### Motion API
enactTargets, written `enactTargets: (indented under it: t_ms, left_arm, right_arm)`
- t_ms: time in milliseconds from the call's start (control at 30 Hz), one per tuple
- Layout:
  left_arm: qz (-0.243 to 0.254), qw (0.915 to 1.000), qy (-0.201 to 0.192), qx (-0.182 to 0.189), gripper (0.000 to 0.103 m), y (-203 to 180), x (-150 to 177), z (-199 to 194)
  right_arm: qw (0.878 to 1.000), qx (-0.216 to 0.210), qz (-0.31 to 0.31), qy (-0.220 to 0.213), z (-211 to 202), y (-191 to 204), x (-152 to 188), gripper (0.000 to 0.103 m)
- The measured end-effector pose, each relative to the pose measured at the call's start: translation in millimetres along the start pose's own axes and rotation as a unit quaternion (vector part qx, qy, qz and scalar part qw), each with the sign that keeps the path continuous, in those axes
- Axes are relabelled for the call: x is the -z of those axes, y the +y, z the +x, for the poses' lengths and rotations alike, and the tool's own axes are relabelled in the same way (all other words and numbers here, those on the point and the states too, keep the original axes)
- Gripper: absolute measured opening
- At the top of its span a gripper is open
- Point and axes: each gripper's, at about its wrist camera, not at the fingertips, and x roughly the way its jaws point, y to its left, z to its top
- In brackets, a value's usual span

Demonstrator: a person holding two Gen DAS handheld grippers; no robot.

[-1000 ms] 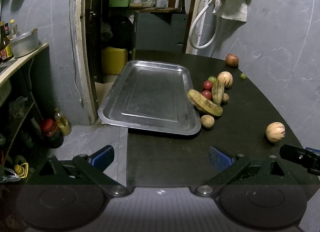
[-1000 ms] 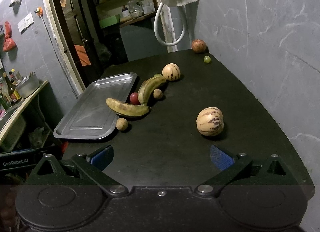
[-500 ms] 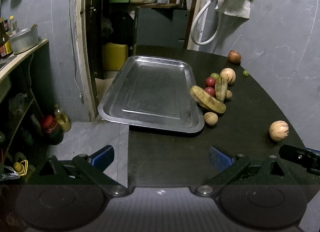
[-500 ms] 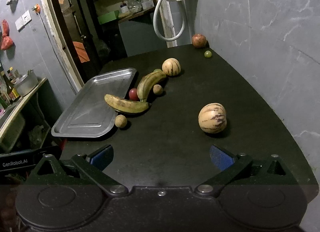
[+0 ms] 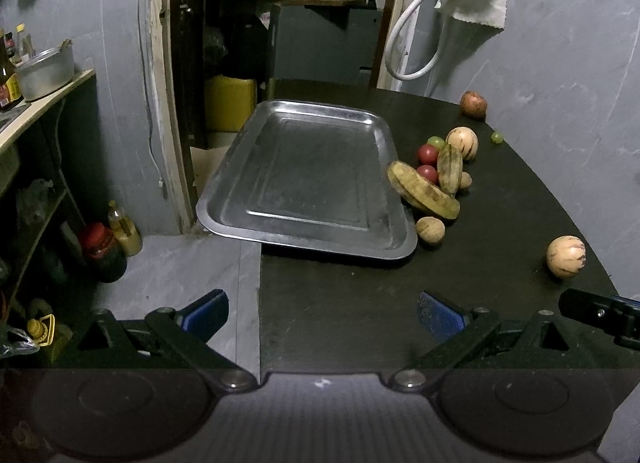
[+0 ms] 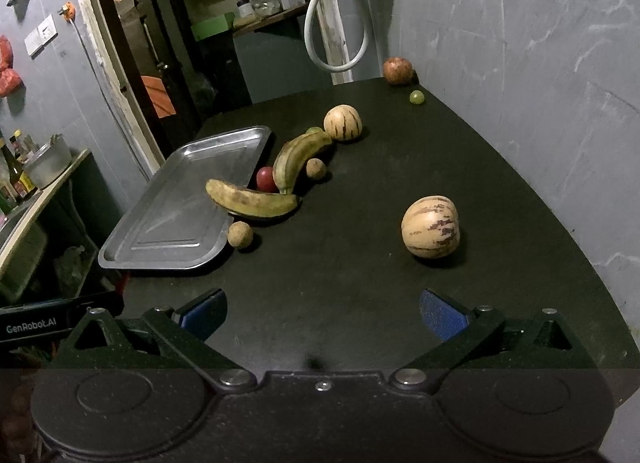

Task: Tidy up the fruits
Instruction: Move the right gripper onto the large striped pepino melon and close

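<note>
We hold both grippers low over the near edge of the dark bench (image 6: 360, 283), each with its jaws spread wide and nothing between them. The left gripper (image 5: 322, 309) straddles the bench's left edge, so its left pad hangs over the grey floor (image 5: 180, 263).

Straight ahead of the left jaws lies the steel tray (image 5: 312, 179), bare, its near-left corner overhanging the bench edge. Ahead and to the right of them, along the tray's right rim, sits the fruit cluster: a spotted banana (image 5: 424, 191) leaning on the rim, a second, greener banana (image 5: 450, 169) behind it, two red tomatoes (image 5: 427, 152) tucked between, and a small brown round fruit (image 5: 430, 229) just beside the tray's near-right corner.

From the right gripper (image 6: 322, 313), a striped pepino melon (image 6: 431, 226) rests alone ahead and slightly right of the jaws, well apart from the cluster. Another pepino melon (image 6: 343, 122) sits farther ahead, touching the tip of the greener banana. At the far corner by the wall are a reddish apple-like fruit (image 6: 397, 70) and a green grape (image 6: 417, 96) just nearer than it.
</note>
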Motion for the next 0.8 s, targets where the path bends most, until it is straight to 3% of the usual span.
enactTargets:
  t_ms: [500,800]
  left_arm:
    - [0.036,0.9981,0.043,-0.024,0.102,12,-13,28]
    - [0.080,0.9959,0.036,0.024,0.102,11,-46,54]
  right_arm:
    - [0.999,0.050,0.011,-0.007,18,10,3,0.102]
    - [0.997,0.076,-0.010,-0.019,34,33,-8,0.102]
